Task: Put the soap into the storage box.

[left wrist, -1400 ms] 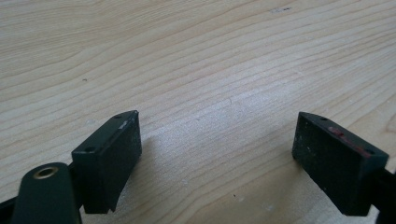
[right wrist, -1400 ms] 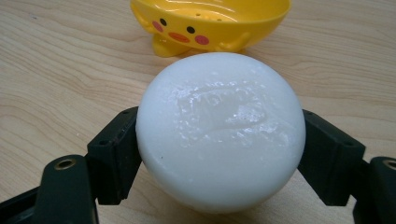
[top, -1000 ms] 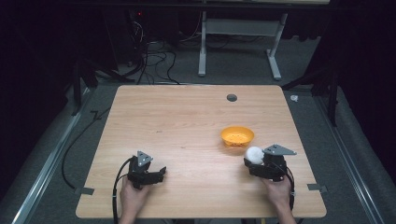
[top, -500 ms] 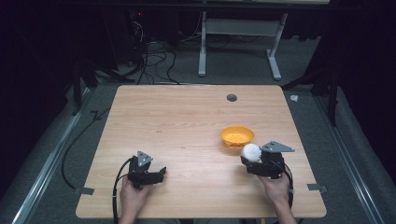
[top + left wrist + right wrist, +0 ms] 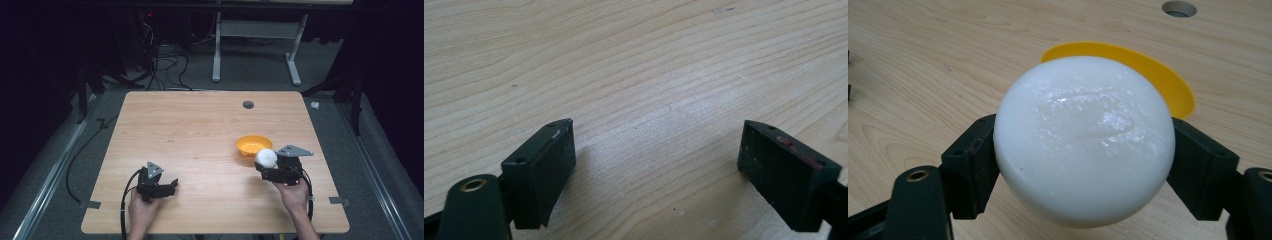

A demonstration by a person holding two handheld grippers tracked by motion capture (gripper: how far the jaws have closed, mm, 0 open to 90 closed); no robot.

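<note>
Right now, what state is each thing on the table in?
White ball: clamped between the jaws of the right hand-held gripper, off the table.
Orange bowl: upright, empty, just beyond the ball.
Left hand-held gripper: open, nothing between the jaws, low over the table.

High view above the table; claw views close, low over its wood.

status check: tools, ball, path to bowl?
Right tool shut on ball, lifted beside bowl. Left tool open, low over the table. Nothing between ball and bowl.
</note>
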